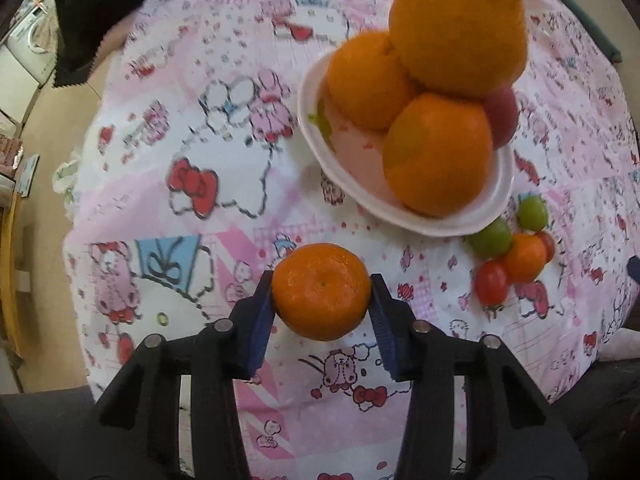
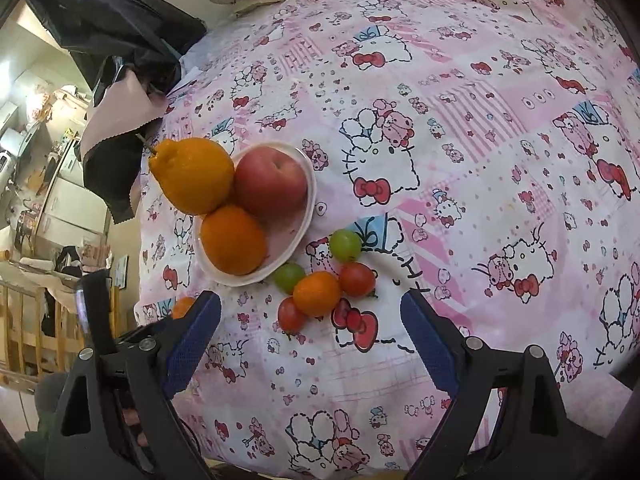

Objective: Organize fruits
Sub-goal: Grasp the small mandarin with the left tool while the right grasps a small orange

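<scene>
Your left gripper (image 1: 322, 294) is clamped on a small tangerine (image 1: 321, 291), both blue pads (image 1: 262, 320) pressed to its sides, just above the pink cartoon-print cloth (image 1: 180, 152) covering the bench. Your right gripper (image 2: 310, 338) hangs wide open with nothing between its fingers. Just beyond it lies a cluster of small fruits (image 2: 320, 280). Farther off, the white bowl (image 2: 310, 200) holds oranges (image 2: 233, 238) and an apple (image 2: 271, 184).

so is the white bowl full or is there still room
Nearly full: the white bowl holds three orange citrus and an apple, piled above its rim.
</scene>
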Tool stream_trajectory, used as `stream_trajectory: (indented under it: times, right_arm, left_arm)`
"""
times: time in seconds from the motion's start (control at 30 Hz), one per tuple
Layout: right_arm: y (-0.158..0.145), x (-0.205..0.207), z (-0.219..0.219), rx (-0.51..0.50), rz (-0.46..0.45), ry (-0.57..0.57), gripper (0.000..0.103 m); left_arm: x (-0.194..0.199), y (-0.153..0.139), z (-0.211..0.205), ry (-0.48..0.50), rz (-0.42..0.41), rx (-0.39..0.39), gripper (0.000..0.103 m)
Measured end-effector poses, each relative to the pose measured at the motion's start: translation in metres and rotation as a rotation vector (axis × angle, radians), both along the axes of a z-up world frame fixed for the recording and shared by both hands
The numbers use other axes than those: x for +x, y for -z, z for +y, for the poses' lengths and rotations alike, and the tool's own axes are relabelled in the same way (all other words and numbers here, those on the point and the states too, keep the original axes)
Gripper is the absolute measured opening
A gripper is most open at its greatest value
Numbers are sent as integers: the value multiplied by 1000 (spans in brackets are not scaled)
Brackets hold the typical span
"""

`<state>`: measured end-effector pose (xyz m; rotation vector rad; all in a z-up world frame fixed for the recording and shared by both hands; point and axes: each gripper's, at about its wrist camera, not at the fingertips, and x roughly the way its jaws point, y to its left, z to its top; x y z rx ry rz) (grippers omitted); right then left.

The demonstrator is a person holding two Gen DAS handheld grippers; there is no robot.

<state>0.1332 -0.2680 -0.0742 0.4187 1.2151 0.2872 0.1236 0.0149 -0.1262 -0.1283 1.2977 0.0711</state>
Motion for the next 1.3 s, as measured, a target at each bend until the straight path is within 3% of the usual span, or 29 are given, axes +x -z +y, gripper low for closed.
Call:
stream_trajectory:
  times: [0.1, 0.17, 0.23, 0.33, 0.57, 0.63, 0.8, 0.93, 1.03, 1.3]
  right_arm:
    - [13, 9, 0, 16, 81, -2, 94]
    - [26, 15, 2, 95, 148, -16, 93]
    - [40, 20, 6, 139, 212, -16, 80]
    - [54, 23, 12, 110, 262, 1, 71]
    - [81, 30, 27, 80, 319, 40, 66]
    - [87, 32, 31, 95, 324, 48, 61]
    - [99, 38, 36, 91, 329, 77, 61]
    - [102, 38, 28, 123, 330, 107, 45]
    - [93, 34, 34, 77, 297, 46, 44]
    - [69, 20, 29, 132, 238, 7, 43]
  left_arm:
    - [-5, -16, 2, -5, -47, 20, 41]
    - [-8, -22, 0, 3, -69, 30, 41]
    - [-9, -25, 2, 1, -76, 26, 41]
    - [-7, -30, 1, 5, -88, 22, 41]
    - [-9, -37, 2, -13, -93, -3, 41]
    - [-9, -38, 4, -19, -92, -9, 41]
    - [-10, -42, 7, -28, -104, -24, 41]
    - [-9, -44, 6, -26, -114, -25, 41]
    - [-9, -45, 7, -27, -119, -24, 41]
    - [-11, -40, 10, -31, -107, -44, 41]
